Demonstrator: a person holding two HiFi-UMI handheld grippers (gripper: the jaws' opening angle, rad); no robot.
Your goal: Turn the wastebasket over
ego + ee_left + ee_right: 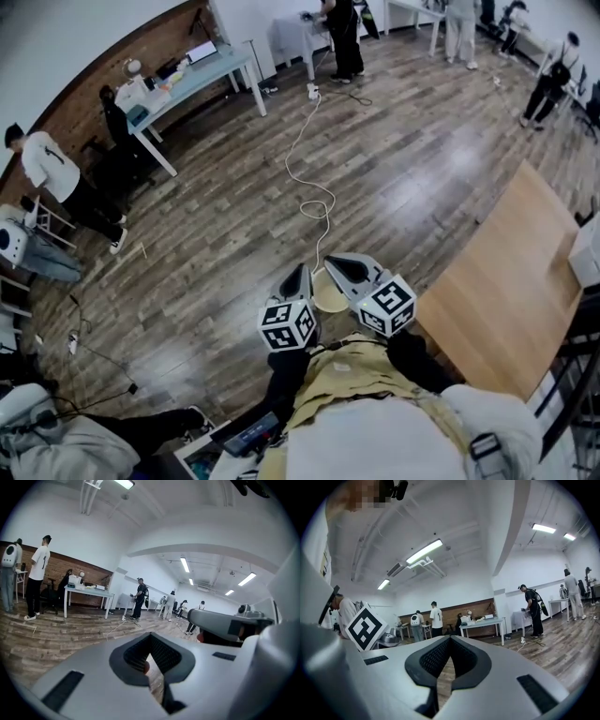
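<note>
In the head view the wastebasket (330,294), a round cream-coloured one, stands on the wooden floor and shows in the gap between my two grippers. I cannot tell which way up it is. Both grippers are held high, close under the camera, well above the basket. My left gripper (299,273) has its jaws together with nothing between them; in its own view (150,635) it looks level across the room. My right gripper (332,262) is likewise shut and empty (450,638). The basket appears in neither gripper view.
A light wooden table (511,300) stands close on the right. A white cable (314,187) snakes over the floor ahead. A pale blue table (202,75) and several people stand along the far walls and at the left.
</note>
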